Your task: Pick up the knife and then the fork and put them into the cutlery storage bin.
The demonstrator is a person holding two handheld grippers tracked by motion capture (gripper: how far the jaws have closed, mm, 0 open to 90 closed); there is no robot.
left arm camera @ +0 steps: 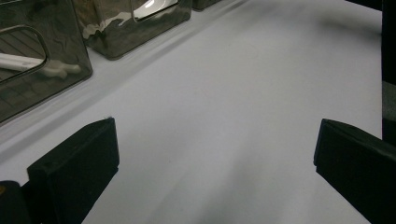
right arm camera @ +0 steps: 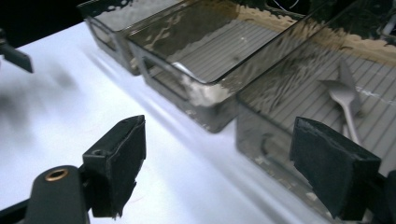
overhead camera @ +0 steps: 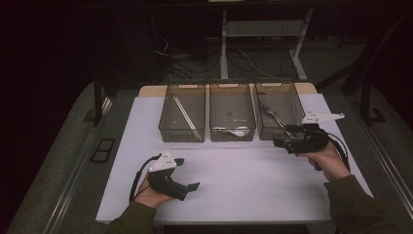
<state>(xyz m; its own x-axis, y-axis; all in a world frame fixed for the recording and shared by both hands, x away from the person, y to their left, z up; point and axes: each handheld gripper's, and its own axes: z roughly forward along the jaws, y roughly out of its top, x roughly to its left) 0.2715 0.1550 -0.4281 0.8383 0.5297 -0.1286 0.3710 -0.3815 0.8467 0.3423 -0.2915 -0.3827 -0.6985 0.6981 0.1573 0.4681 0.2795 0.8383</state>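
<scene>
Step in hand: we judge a sorting of cutlery into three smoky clear plastic bins; the right gripper point(overhead camera: 284, 136) hangs at the front wall of the right-hand bin point(overhead camera: 265, 133), its jaws apart with nothing between them.
Task's thing: white plastic forks point(right arm camera: 344, 95) lie on the ribbed floor inside that bin.
Left gripper: the left gripper point(overhead camera: 187, 173) rests near the table's front, jaws wide apart over bare surface.
Other bins: middle bin point(overhead camera: 232, 134) holds a white spoon point(overhead camera: 234, 130); left bin point(overhead camera: 181, 135) a long white stick-like piece point(overhead camera: 185, 112).
Next move: we think the right hand should draw back from the bin.
Room: white tabletop point(overhead camera: 243, 175) is open between the hands; its right edge lies close by the right forearm.
</scene>
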